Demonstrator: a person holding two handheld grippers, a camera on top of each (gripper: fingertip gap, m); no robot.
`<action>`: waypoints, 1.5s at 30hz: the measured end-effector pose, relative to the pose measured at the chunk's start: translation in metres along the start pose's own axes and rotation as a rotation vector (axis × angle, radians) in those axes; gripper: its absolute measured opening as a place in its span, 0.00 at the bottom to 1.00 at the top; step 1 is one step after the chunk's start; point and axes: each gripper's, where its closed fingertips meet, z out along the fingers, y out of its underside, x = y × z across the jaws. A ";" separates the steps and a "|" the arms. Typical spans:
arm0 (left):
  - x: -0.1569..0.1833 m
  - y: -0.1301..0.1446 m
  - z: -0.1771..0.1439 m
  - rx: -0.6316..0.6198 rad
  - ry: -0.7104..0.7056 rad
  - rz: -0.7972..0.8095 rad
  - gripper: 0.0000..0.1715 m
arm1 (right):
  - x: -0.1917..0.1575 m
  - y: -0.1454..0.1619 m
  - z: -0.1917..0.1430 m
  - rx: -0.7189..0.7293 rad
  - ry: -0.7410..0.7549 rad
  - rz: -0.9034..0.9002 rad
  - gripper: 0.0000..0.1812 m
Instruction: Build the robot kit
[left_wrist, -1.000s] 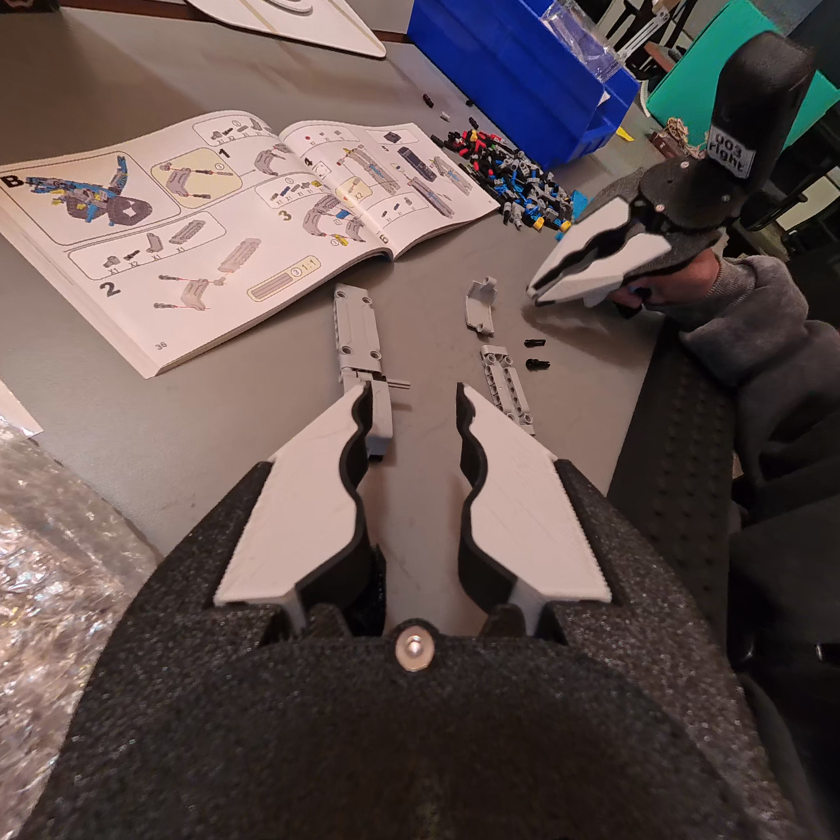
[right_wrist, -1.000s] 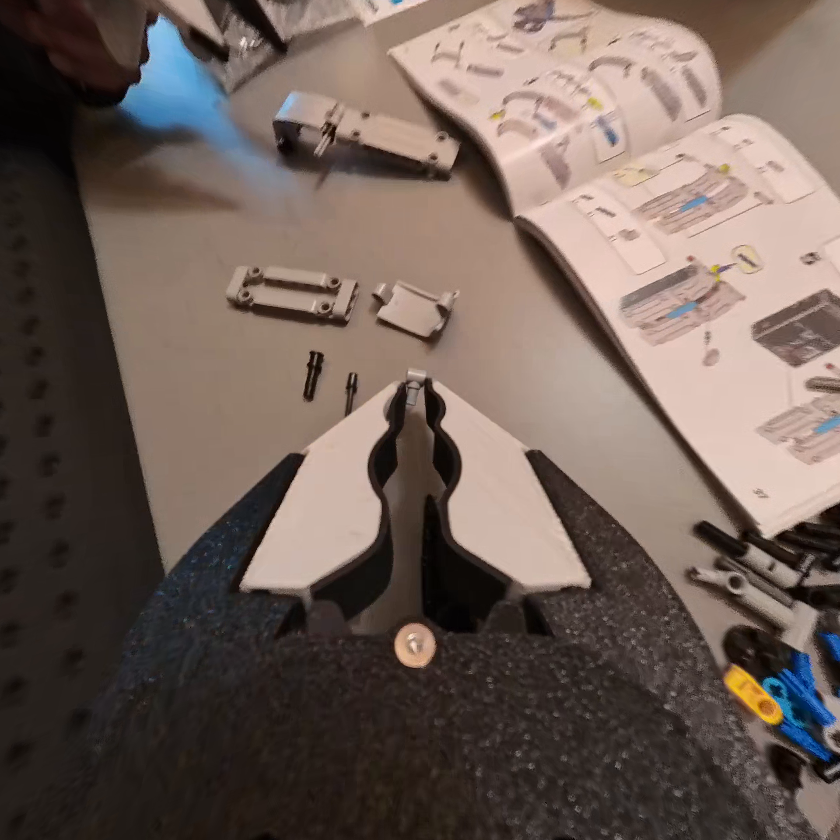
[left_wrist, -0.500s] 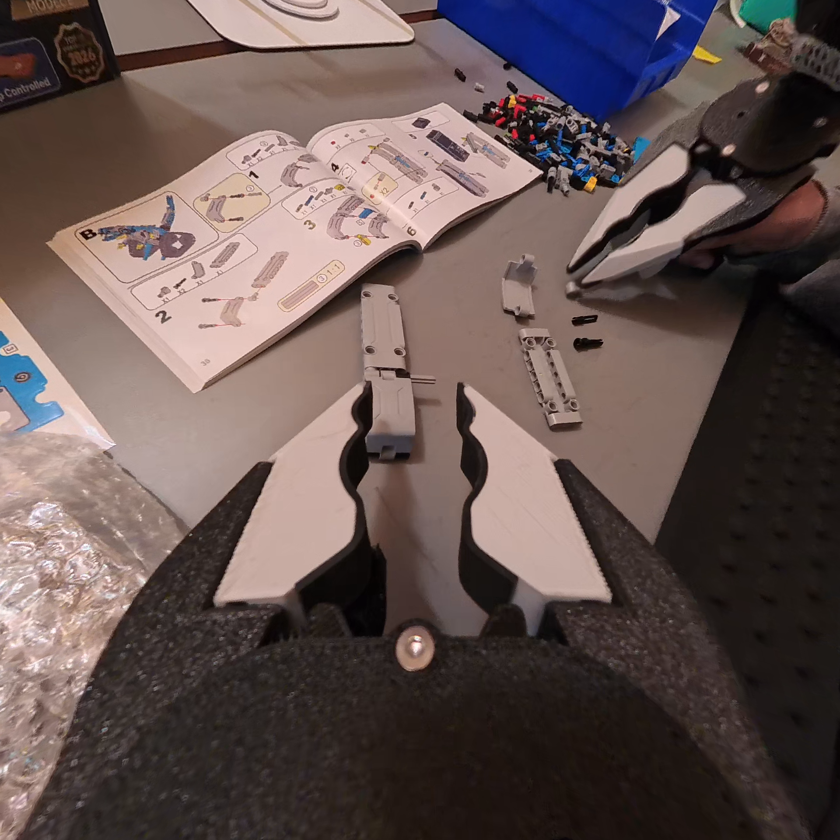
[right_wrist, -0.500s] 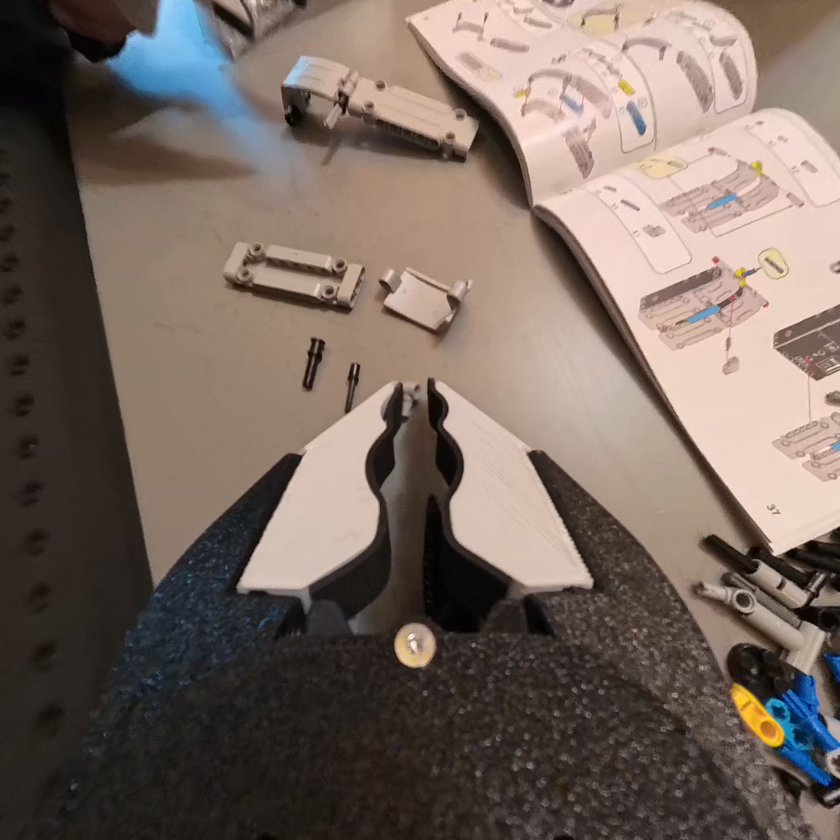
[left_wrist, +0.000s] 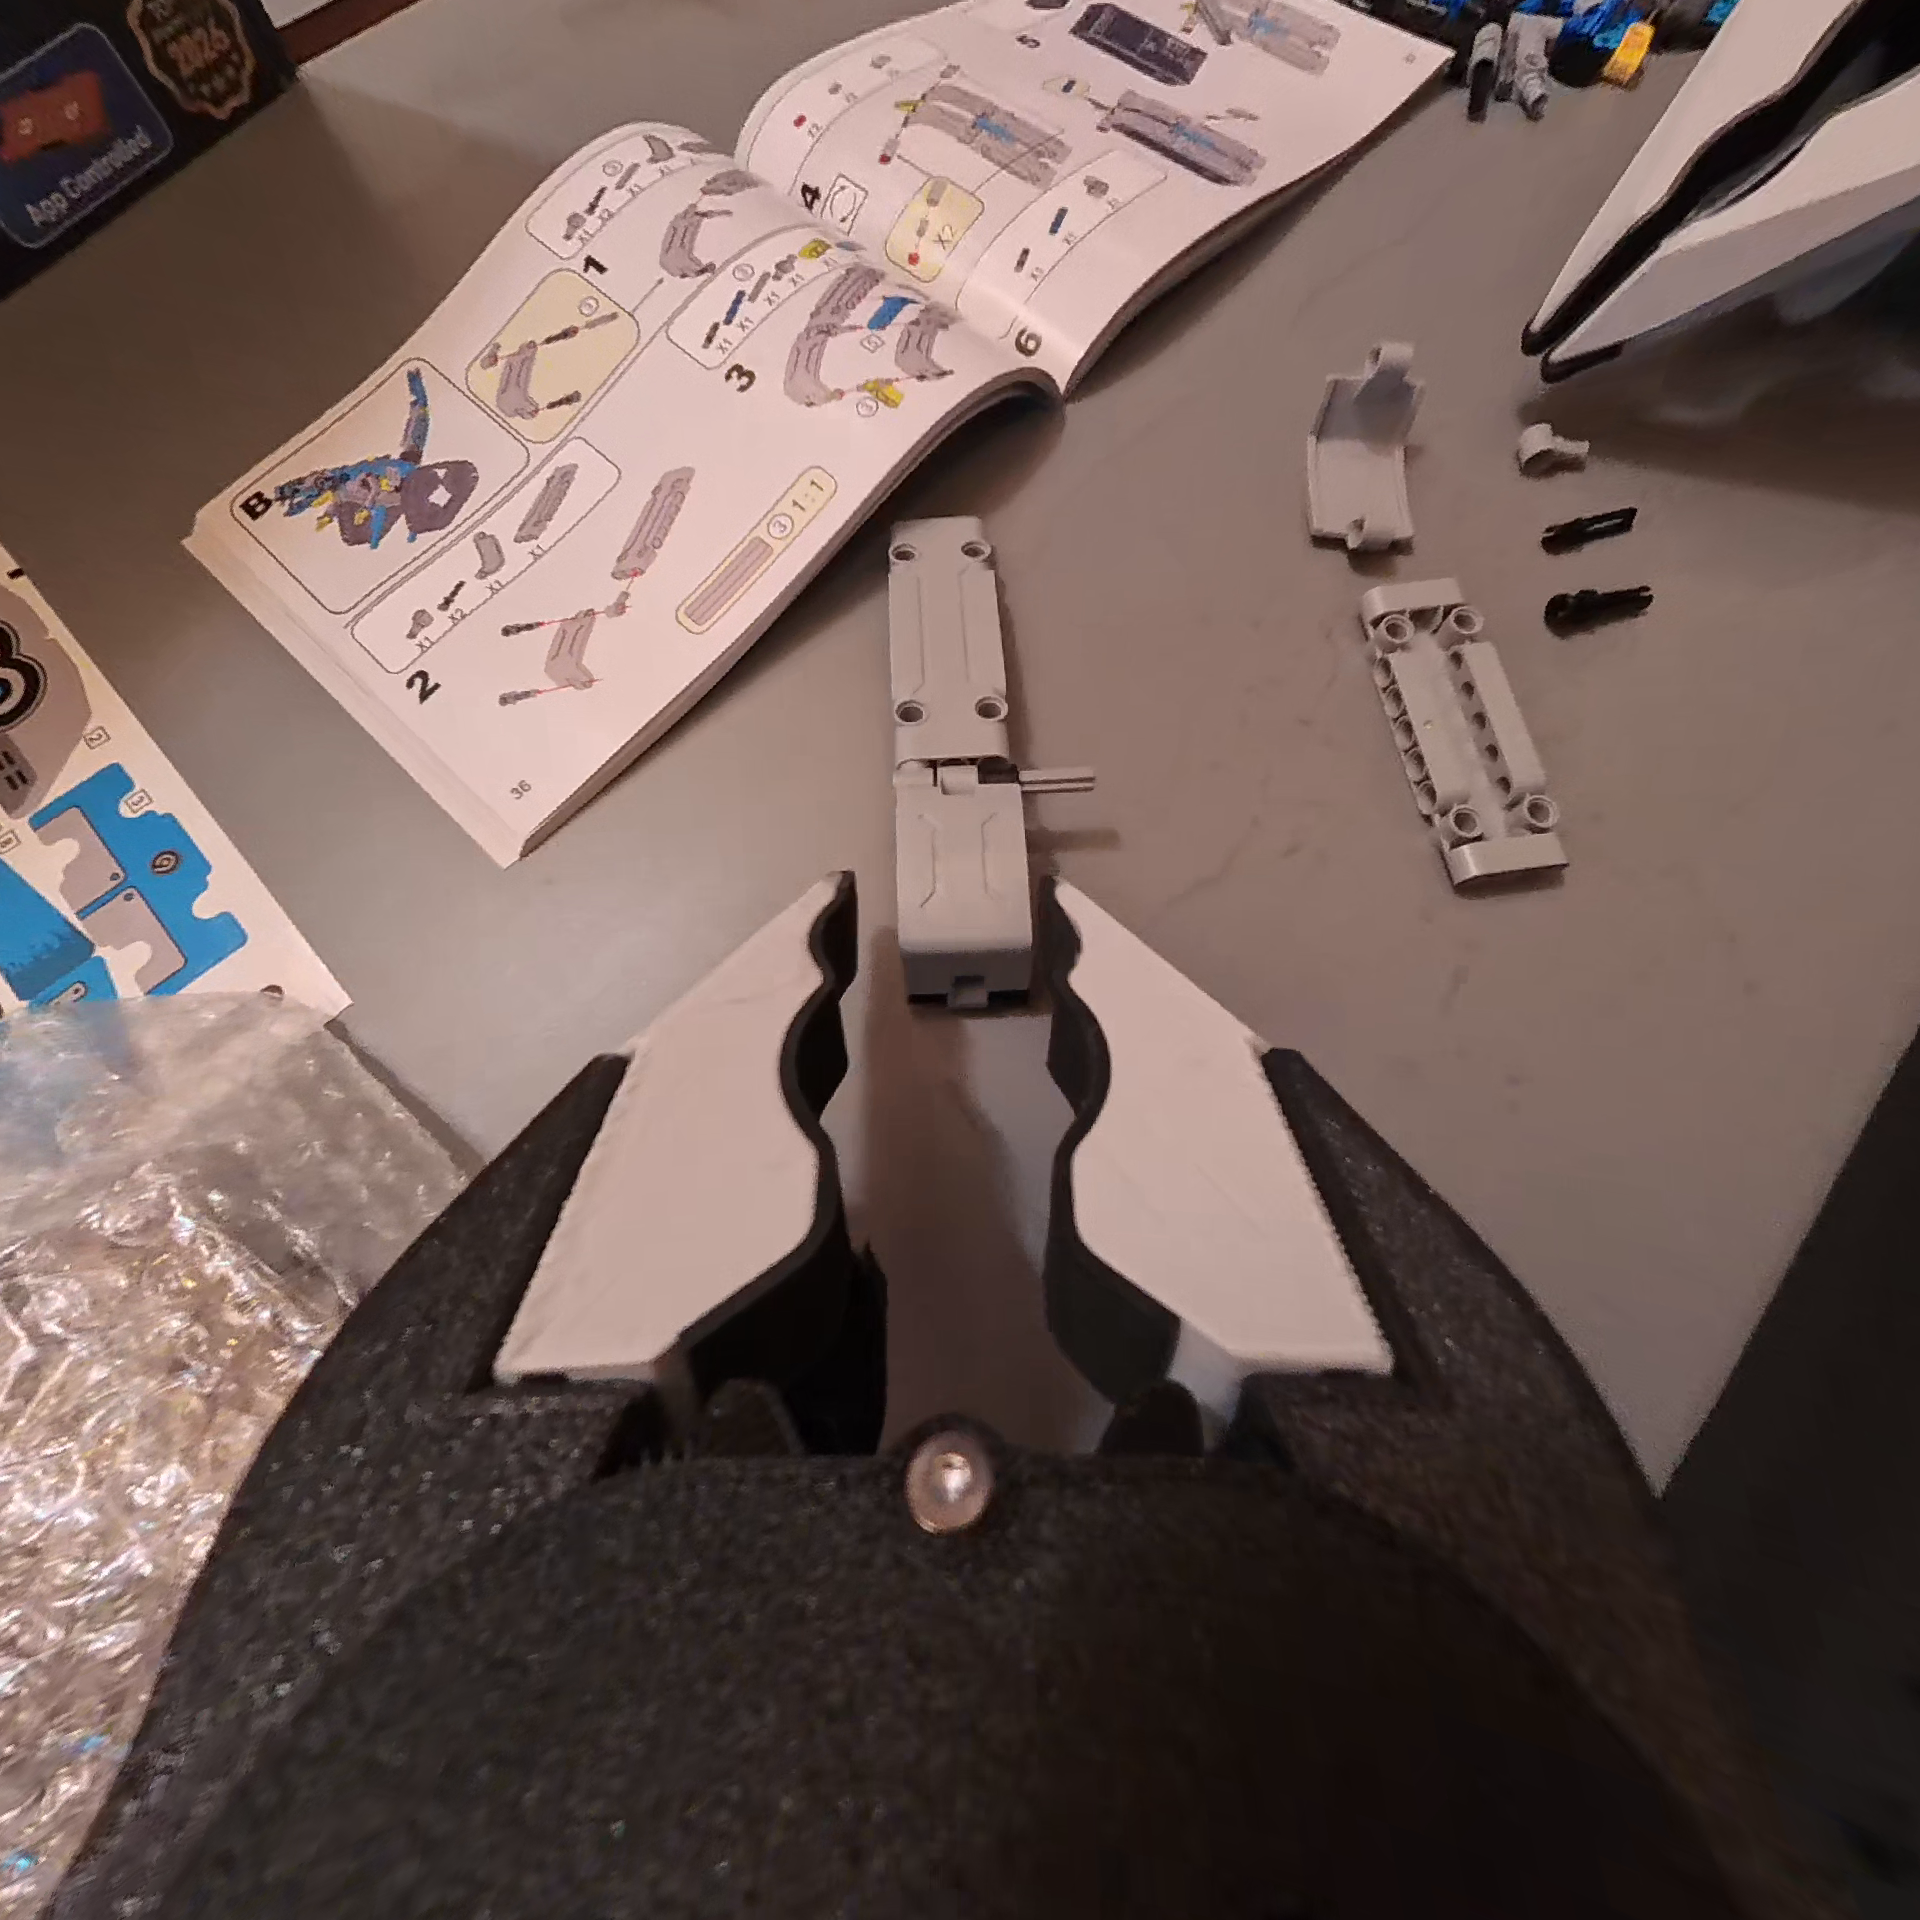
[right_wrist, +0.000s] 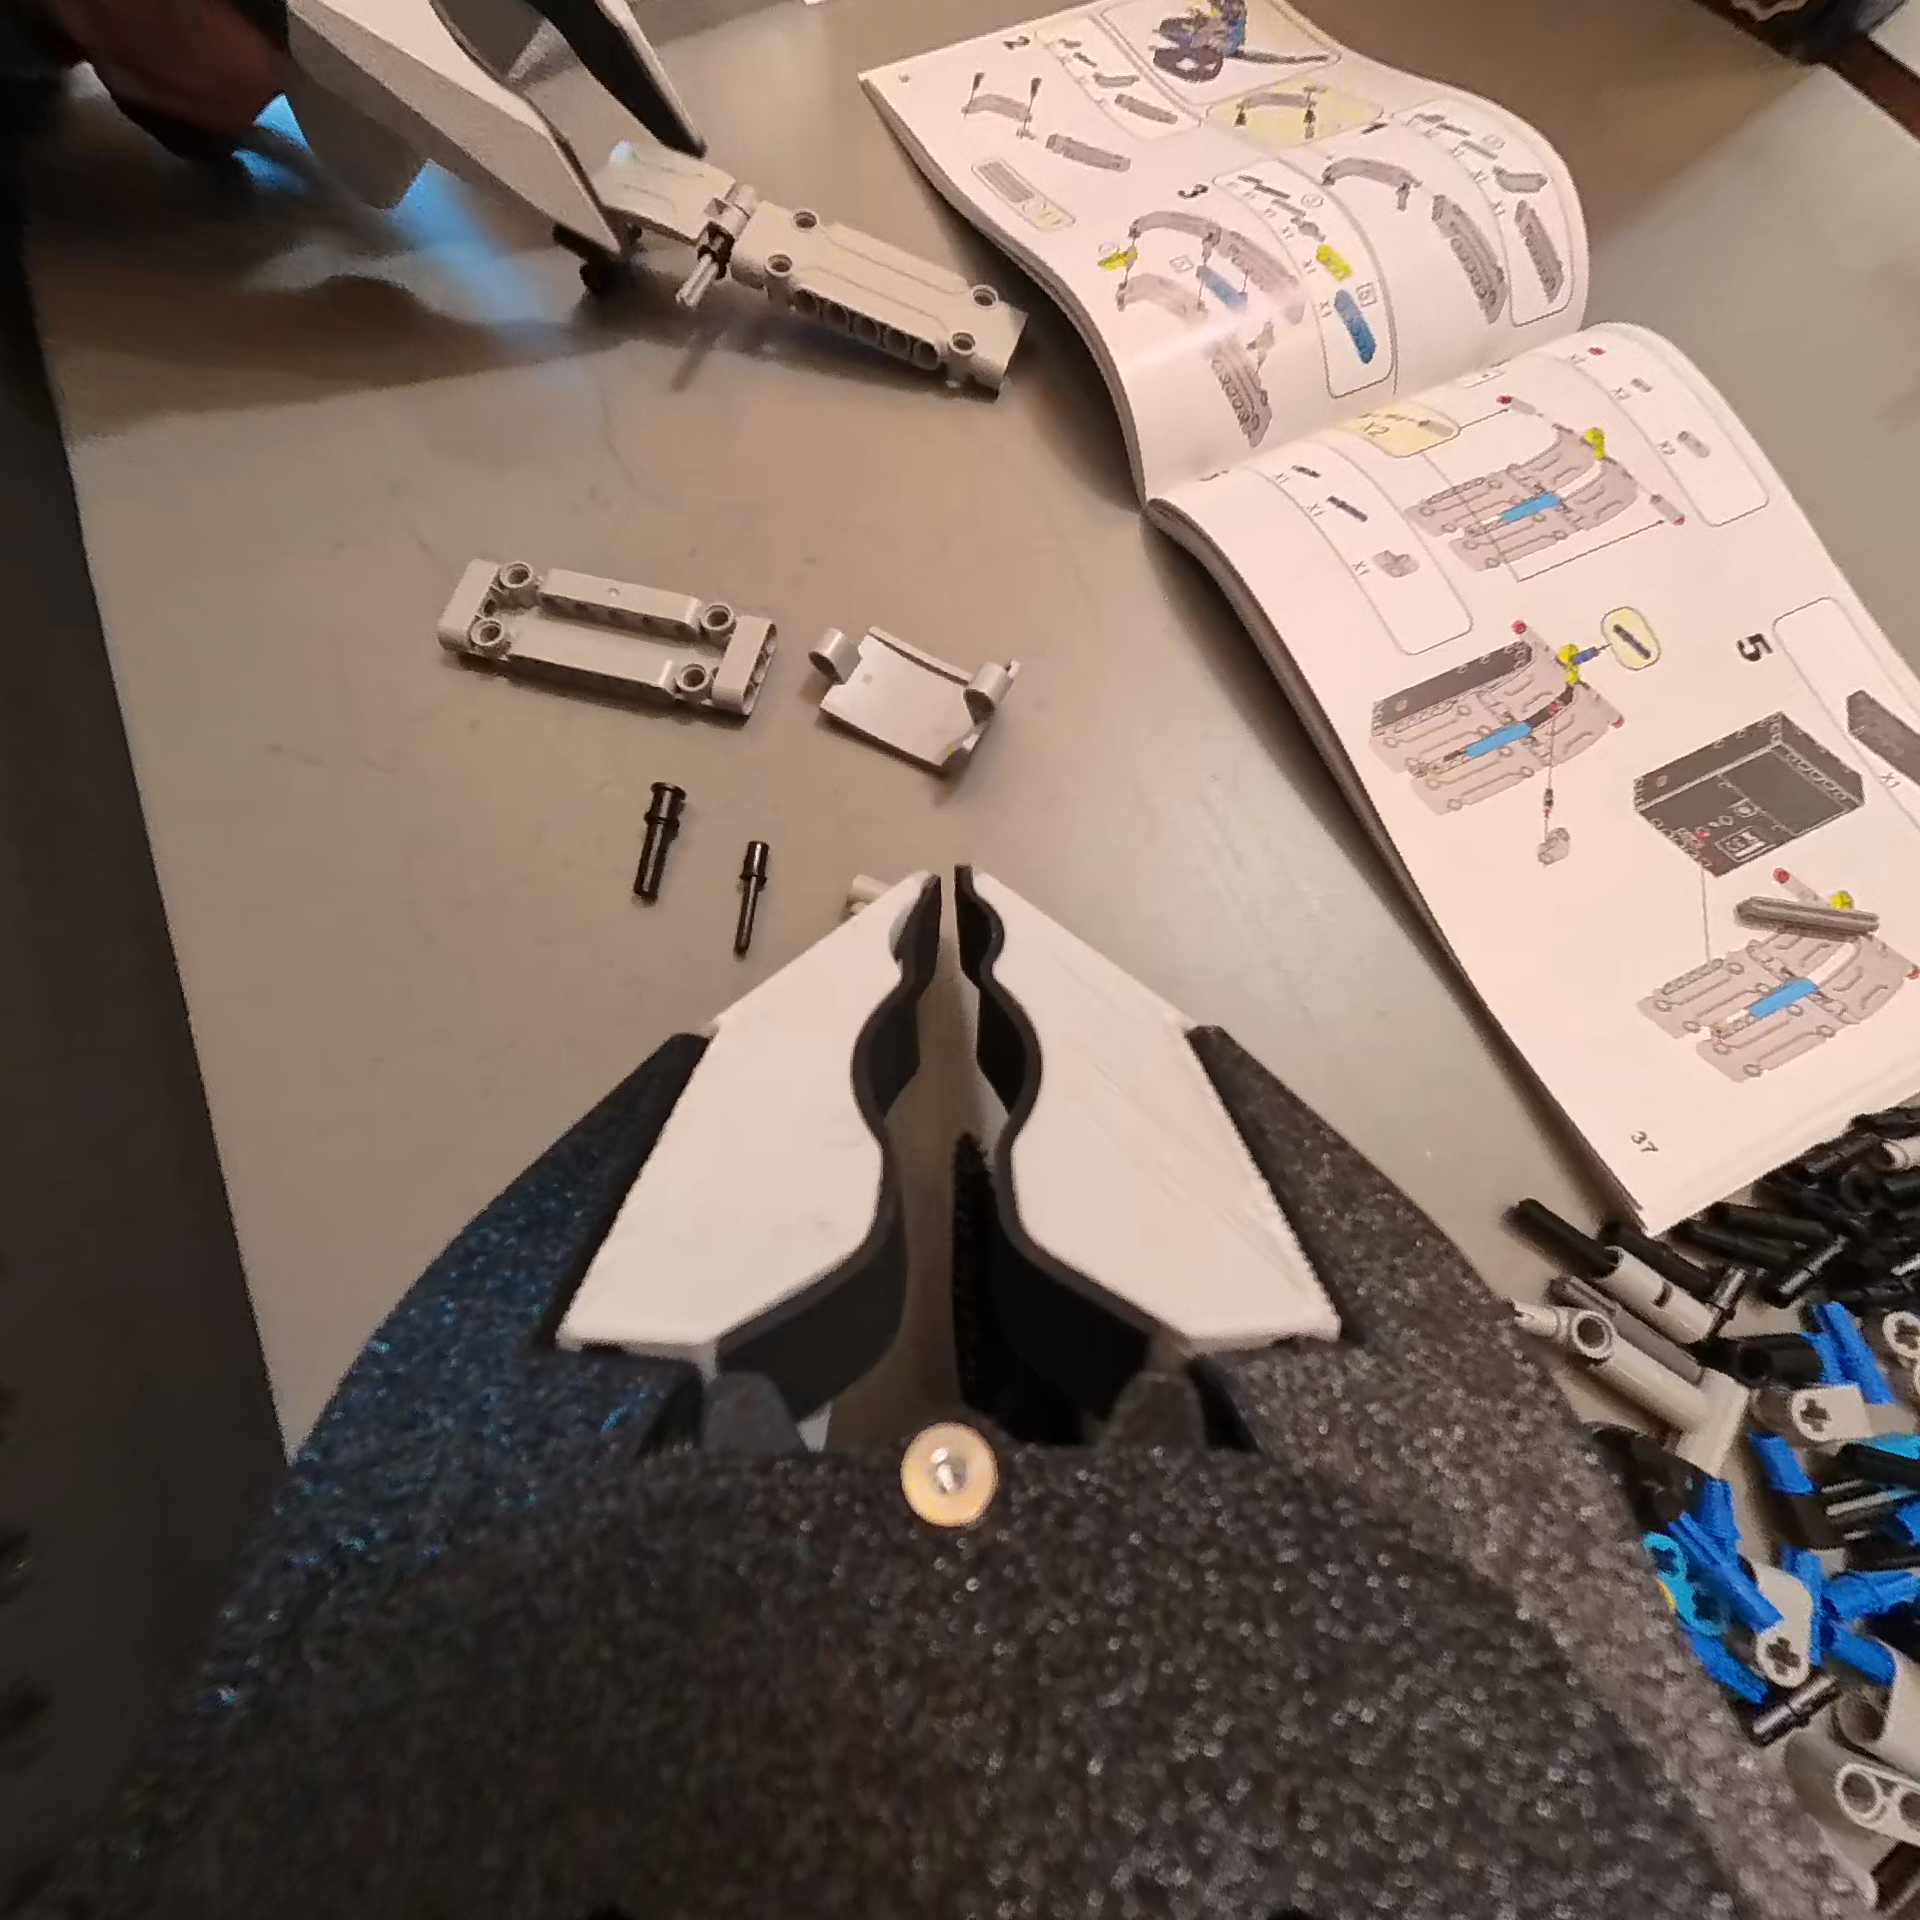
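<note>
The place reads as a hobby or assembly workbench, the sort of desk where a plastic building-brick model gets put together. A plain grey tabletop (left_wrist: 1195, 1039) carries an open instruction booklet (left_wrist: 665, 436) printed with numbered build steps and part diagrams. Just right of the booklet lie loose grey pieces: a long hinged panel assembly (left_wrist: 951, 769), a perforated frame (left_wrist: 1460, 732), a curved panel (left_wrist: 1361, 457) and two black pins (left_wrist: 1595, 608). Beyond the booklet's right page sits a heap of small black, grey and blue connectors (right_wrist: 1787, 1382). Left of the booklet are a blue sticker sheet (left_wrist: 94, 873), crumpled clear plastic wrap (left_wrist: 156, 1247), and a dark product box (left_wrist: 94, 135) at the far corner.
</note>
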 end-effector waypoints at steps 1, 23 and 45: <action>0.001 0.000 0.000 -0.002 0.007 0.006 0.15 | 0.000 0.000 0.000 0.000 0.001 0.002 0.01; 0.014 0.003 -0.006 -0.017 0.109 0.018 0.14 | 0.011 -0.056 0.036 0.061 0.143 0.241 0.17; -0.002 -0.028 -0.067 0.145 -0.093 -0.075 0.28 | 0.006 -0.021 0.043 -0.055 0.151 0.265 0.17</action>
